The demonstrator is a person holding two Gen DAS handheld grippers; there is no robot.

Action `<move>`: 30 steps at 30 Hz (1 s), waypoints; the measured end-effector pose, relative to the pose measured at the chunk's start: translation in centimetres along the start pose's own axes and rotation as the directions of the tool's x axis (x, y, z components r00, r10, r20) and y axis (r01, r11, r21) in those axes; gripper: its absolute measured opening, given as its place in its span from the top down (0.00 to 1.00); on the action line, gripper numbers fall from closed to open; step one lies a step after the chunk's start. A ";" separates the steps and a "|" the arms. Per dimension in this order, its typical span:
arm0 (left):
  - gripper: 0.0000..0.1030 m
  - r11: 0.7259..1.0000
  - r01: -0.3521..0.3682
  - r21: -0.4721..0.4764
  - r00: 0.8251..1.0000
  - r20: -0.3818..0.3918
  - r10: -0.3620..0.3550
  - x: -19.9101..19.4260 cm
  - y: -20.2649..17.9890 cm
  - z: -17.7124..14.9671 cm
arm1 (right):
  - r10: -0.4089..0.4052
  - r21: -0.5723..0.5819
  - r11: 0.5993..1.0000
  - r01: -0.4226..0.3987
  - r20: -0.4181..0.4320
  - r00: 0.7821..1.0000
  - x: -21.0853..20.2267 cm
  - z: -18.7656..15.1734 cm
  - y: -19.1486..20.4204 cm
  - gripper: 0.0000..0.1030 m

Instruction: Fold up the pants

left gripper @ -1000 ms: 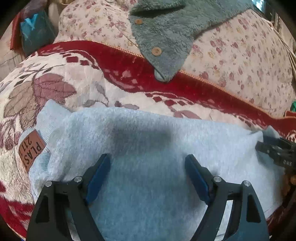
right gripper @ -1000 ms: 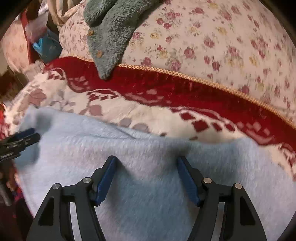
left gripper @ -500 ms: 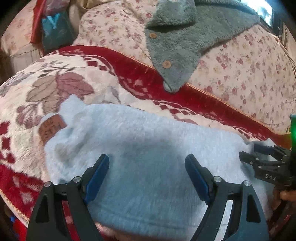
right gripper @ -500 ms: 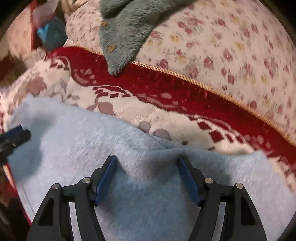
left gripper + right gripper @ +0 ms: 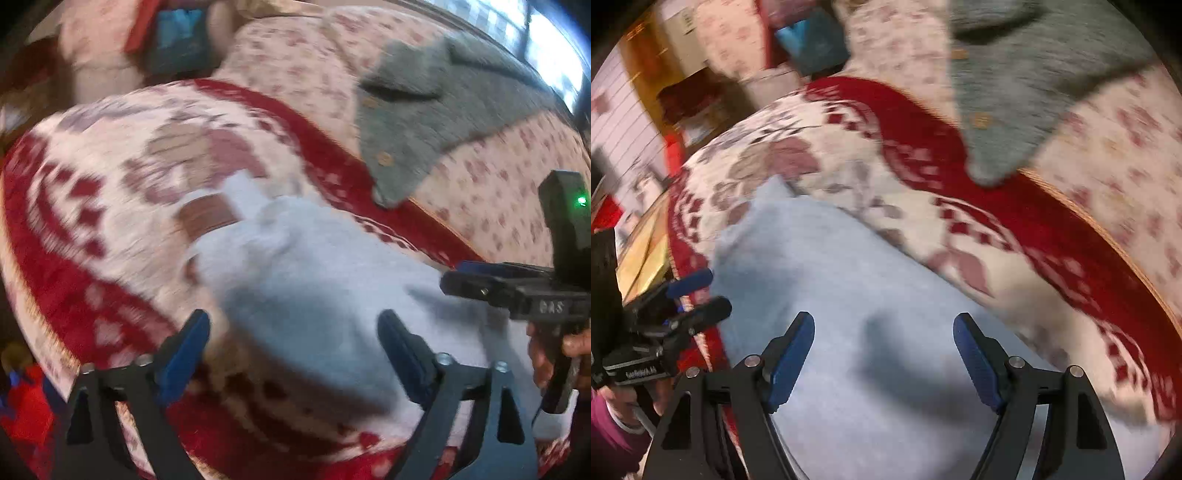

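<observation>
The light blue fleece pants (image 5: 314, 280) lie folded on a red and cream patterned cover (image 5: 110, 192); a brown label (image 5: 207, 216) shows at their far left end. They also fill the lower right wrist view (image 5: 849, 332). My left gripper (image 5: 293, 347) is open and empty above the pants' near left edge. My right gripper (image 5: 884, 354) is open and empty above the pants. The right gripper shows at the right of the left wrist view (image 5: 476, 277). The left gripper shows at the left of the right wrist view (image 5: 701, 291). Both views are blurred.
A grey-green fleece garment with buttons (image 5: 424, 122) lies on a floral cushion (image 5: 498, 192) behind the pants. A blue bag (image 5: 177, 33) stands at the far left. Wooden furniture (image 5: 665, 74) stands past the cover's left edge.
Both grippers have pulled back and up from the pants, staying open. The views have swung left, so the pants sit lower and further right in the left wrist view.
</observation>
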State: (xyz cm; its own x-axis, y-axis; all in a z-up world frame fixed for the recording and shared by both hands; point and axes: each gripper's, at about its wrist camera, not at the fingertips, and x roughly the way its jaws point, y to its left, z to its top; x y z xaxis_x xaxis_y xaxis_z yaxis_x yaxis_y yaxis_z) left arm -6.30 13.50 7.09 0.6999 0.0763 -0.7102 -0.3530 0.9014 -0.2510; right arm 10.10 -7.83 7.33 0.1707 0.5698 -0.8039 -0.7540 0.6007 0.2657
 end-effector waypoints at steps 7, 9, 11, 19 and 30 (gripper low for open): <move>0.09 0.985 0.010 -0.169 1.000 -0.003 -0.010 0.5 4.0 -0.8 | 0.089 -0.112 0.989 -0.098 -0.081 0.993 5.5 5.3 2.2 0.18; 0.09 0.982 0.005 -0.186 1.000 -0.011 -0.007 1.2 4.3 -0.9 | 0.117 -0.136 0.982 -0.134 -0.123 0.985 7.2 6.7 2.6 0.16; 0.09 0.977 -0.011 -0.212 1.000 -0.013 0.009 1.9 4.7 -0.9 | 0.120 -0.170 0.975 -0.144 -0.145 0.982 8.6 7.9 3.1 0.16; 0.04 0.960 0.001 -0.280 0.999 -0.048 -0.015 4.2 5.3 -2.0 | 0.171 -0.301 0.920 -0.251 -0.269 0.948 14.0 10.5 6.8 0.12; 0.00 0.965 -0.053 -0.255 0.998 -0.039 0.045 7.4 2.9 -0.3 | 0.393 -0.062 0.901 -0.430 -0.304 0.868 17.5 9.1 3.9 0.16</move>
State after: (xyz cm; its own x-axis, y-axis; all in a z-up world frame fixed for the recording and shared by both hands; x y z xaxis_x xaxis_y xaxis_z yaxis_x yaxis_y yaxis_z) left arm -2.31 16.56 0.94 0.6588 0.0998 -0.7456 -0.5364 0.7572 -0.3726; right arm 15.95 9.59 -0.83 -0.3411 0.5599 -0.7551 -0.7922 0.2612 0.5516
